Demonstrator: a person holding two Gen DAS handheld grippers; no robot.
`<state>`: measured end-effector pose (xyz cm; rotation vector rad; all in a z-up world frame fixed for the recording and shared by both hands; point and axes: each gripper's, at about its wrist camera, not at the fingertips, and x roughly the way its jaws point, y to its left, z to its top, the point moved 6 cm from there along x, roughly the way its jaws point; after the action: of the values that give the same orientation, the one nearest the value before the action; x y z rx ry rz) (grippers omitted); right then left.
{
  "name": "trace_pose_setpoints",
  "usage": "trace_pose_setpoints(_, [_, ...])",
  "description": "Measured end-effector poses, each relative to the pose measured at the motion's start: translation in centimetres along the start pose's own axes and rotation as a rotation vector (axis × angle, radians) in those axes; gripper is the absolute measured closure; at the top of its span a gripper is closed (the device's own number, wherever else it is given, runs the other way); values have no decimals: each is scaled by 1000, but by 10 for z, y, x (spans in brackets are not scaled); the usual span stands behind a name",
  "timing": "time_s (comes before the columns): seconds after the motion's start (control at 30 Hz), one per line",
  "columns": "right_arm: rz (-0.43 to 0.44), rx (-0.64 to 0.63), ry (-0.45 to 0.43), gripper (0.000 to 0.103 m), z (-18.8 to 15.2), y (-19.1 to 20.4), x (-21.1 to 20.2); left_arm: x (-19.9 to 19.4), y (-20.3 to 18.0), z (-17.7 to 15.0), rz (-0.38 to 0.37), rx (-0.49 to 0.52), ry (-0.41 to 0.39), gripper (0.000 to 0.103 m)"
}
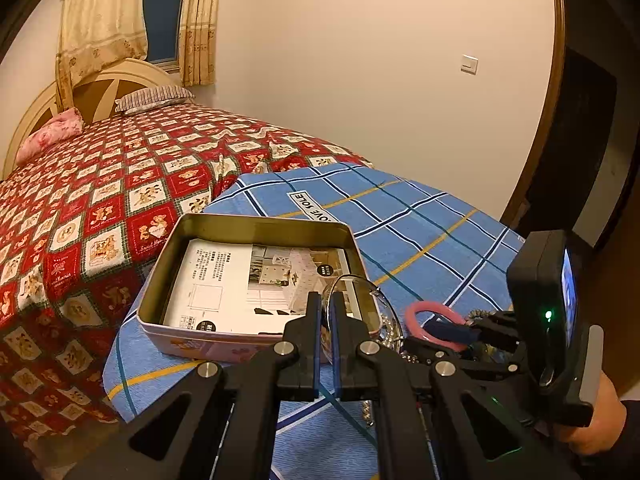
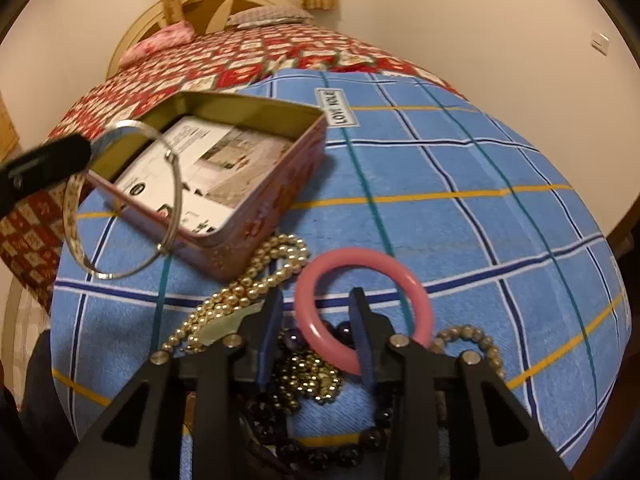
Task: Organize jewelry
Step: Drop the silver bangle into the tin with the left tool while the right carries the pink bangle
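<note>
- The left hand-held gripper [image 1: 326, 312] pinches the rim of a thin silver bangle [image 2: 132, 200], fingers drawn narrow on the metal, and holds it tilted in the air at the near corner of an open tin box [image 2: 256, 176].
- The right hand-held gripper [image 2: 316, 320] hangs over the jewelry pile with its fingers spread fairly wide around one side of a pink bangle [image 2: 362, 310]; one finger sits inside the ring, the other outside, and nothing is yet gripped.
- The step in hand appears to be carrying the silver bangle into the tin, while the pink one is lined up as the next pick.
- The next move likely calls for the left side to travel over the tin wall and let go above the paper lining; the right side would need to close squarely on the pink rim.
- The tin is a shallow rectangle with rounded corners, dull gold inside and pink printed outside, lined with a printed paper sheet [image 1: 240, 280].
- The pink bangle looks smooth and glossy, probably plastic; beside it lie strands of gold beads [image 2: 256, 280] and dark purple beads [image 2: 316, 456], tangled together.
- All of it rests on a soft blue checked cloth [image 2: 480, 200] spread over the bed [image 1: 100, 200], which has a red patchwork cover.
</note>
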<state>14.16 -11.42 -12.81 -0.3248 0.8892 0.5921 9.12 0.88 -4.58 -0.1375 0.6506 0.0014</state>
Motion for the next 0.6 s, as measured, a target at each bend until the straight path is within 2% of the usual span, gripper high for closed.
trace_pose_setpoints(0.07, [7, -20, -1, 86, -1, 3, -1, 0, 1, 0, -2, -3, 1, 100])
trace_pose_setpoints(0.1, [10, -24, -6, 87, -1, 3, -3, 0, 2, 0, -2, -4, 0, 100])
trace_pose_setpoints(0.6, [14, -30, -133, 90, 20, 6, -33, -5, 19, 8, 7, -29, -22, 100])
